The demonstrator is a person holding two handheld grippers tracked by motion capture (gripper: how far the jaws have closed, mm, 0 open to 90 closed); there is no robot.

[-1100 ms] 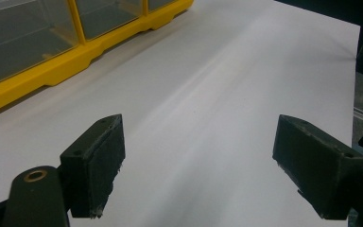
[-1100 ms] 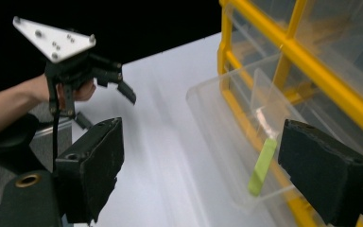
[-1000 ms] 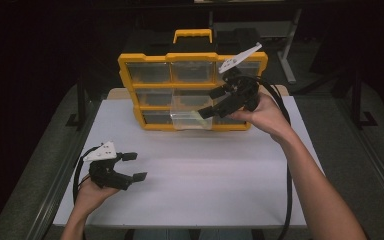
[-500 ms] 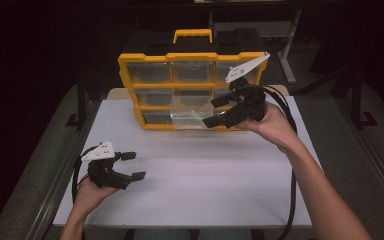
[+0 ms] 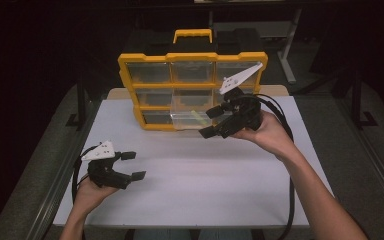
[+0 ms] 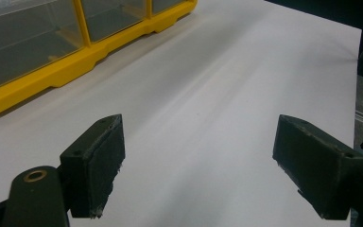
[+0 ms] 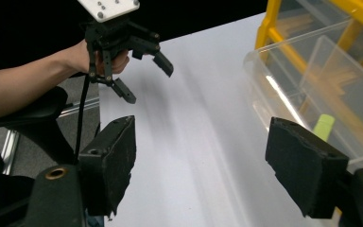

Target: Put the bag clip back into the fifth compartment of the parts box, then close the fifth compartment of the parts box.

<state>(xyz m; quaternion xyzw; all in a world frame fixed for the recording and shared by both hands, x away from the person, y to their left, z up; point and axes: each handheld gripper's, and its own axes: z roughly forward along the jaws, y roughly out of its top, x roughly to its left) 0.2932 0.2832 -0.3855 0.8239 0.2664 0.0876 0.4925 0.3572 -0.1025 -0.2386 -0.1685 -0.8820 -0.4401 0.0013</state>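
Evidently the right gripper [image 5: 215, 121] hangs fingers spread beside the pulled-out clear drawer [image 5: 191, 119], seemingly readying a reach inside, while the left gripper [image 5: 132, 165] waits parted, empty, over the surface [image 5: 205, 175].

White table [image 5: 190, 190] with yellow organizer [image 5: 130, 90]

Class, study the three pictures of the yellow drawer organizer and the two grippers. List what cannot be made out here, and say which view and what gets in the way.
- Organizer, high view: the right gripper covers its lower right drawers.
- Pulled-out clear drawer, high view: the green item inside is too small to identify; in the right gripper view a jaw hides its lower end.
- Upper drawers, high view: any contents are too dim and small.
- Left gripper view: the frame's top edge cuts off the organizer.
- Left gripper: open, nothing held.
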